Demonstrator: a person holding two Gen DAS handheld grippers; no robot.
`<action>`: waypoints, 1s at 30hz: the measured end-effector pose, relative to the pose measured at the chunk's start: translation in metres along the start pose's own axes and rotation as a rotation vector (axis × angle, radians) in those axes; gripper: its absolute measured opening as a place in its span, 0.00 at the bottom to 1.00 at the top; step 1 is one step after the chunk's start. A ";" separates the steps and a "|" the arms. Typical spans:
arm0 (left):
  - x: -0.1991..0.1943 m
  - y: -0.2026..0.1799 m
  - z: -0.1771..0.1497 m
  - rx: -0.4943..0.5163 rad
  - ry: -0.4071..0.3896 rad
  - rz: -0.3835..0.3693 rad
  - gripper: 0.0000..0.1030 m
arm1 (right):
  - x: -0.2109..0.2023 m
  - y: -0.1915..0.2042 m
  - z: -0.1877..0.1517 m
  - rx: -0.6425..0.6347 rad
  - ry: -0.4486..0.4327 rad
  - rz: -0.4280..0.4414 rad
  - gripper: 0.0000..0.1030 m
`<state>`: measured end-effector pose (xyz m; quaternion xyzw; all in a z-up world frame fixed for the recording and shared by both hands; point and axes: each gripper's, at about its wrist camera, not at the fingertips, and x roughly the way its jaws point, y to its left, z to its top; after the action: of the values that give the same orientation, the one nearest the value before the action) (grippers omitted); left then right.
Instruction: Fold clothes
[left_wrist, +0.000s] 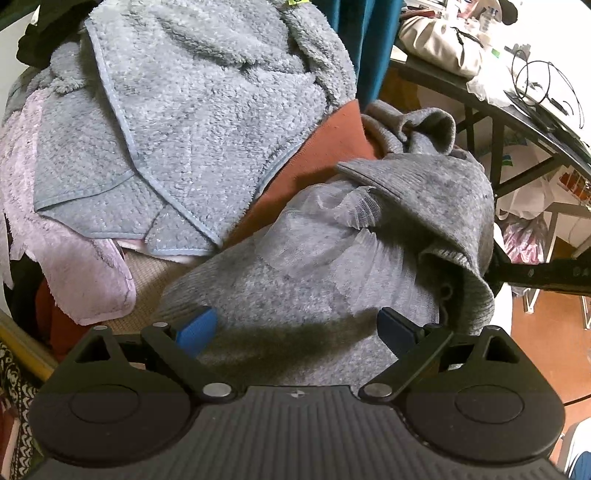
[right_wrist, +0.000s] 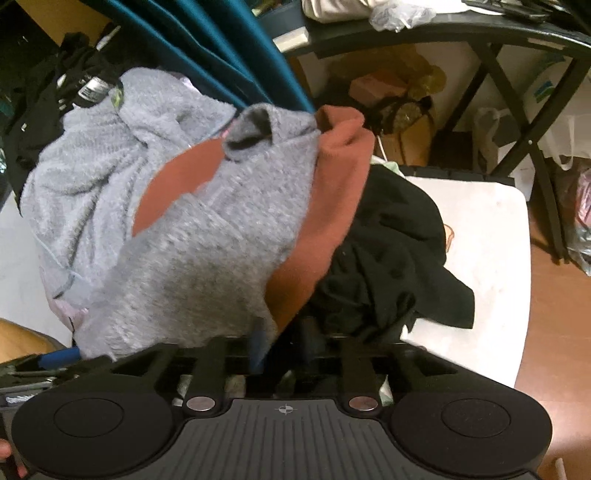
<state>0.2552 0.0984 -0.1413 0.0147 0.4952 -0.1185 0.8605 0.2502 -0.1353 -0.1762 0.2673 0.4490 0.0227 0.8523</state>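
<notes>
Cluttered home room: laundry pile (left_wrist: 192, 122), crowded desk (left_wrist: 491, 96).

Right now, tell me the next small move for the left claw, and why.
Probably lower and close the left claw on the grey knit sweater: its blue pads stand wide apart just above that fabric, gripping nothing, and the sweater lies crumpled over the rust-red cloth, unfolded.

A pale grey fleece blanket (left_wrist: 192, 110) fills the upper left; heather-grey knit sweater (left_wrist: 295, 280) centre, rust-red cloth (left_wrist: 314, 155) between, pink towel (left_wrist: 74, 273) lower left.
</notes>
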 end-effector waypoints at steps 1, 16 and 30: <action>0.000 0.001 0.000 -0.001 -0.001 -0.003 0.92 | -0.002 0.003 0.001 -0.003 -0.011 0.005 0.48; -0.017 0.008 0.002 0.069 0.001 -0.070 0.08 | 0.028 0.050 0.007 -0.132 0.047 0.041 0.23; -0.020 0.025 -0.016 0.003 0.024 -0.079 0.05 | 0.023 -0.029 -0.037 0.095 0.187 -0.238 0.11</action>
<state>0.2377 0.1291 -0.1349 -0.0021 0.5057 -0.1527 0.8491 0.2298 -0.1376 -0.2242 0.2488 0.5555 -0.0748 0.7899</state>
